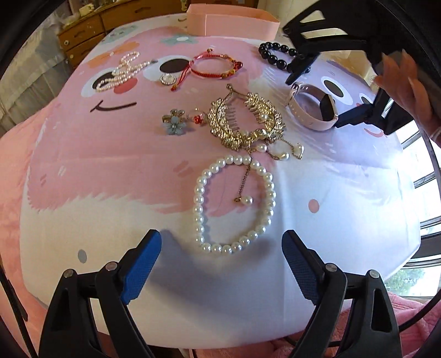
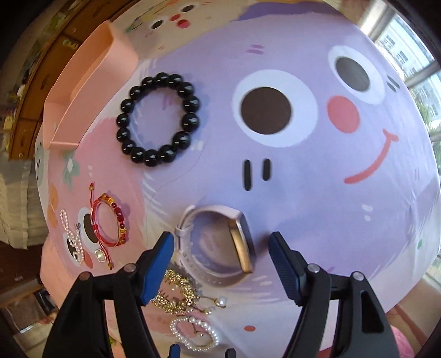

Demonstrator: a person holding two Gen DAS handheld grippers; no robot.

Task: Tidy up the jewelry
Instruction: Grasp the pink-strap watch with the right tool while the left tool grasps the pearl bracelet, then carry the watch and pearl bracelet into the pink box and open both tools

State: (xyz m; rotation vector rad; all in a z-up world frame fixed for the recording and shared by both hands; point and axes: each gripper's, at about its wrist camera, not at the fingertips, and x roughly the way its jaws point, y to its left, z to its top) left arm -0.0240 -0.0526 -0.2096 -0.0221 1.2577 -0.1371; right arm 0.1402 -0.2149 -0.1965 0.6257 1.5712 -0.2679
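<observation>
Progress: almost nothing is sorted, I judge; every piece I can see lies loose on the cartoon-printed cloth (image 1: 110, 170).
Box: the pink box (image 1: 234, 23) stands at the far edge of the cloth. From my two cameras its inside looks bare, but I see only a part of it, so I cannot be sure.
Left gripper: my left gripper (image 1: 222, 264) is open wide and holds nothing; it hovers just before the white pearl bracelet (image 1: 234, 205), whose near curve lies between the two blue pads.
Right gripper: my right gripper (image 2: 222, 264) is also open and empty. The pink watch (image 2: 217, 245) sits between its fingers, not yet pinched.
Watch: its band stands up as a closed loop, with the dark face to the right side in the right wrist view.
Other pieces left: the black bead bracelet (image 2: 157, 119) lies near the box, the red cord bracelet (image 1: 213, 66) and the small pearl strand (image 1: 124, 71) are further left, the round brooch (image 1: 167, 79) is beside the red cord.
Middle group: the gold hair comb (image 1: 245, 121) has dangling chains that cross over the white pearl bracelet; the blue flower ring (image 1: 173, 125) and the red stone ring (image 1: 198, 118) lie just beside it.
Still to do: all of these must go into the box, I think; the watch and the pearl bracelet seem first.
</observation>
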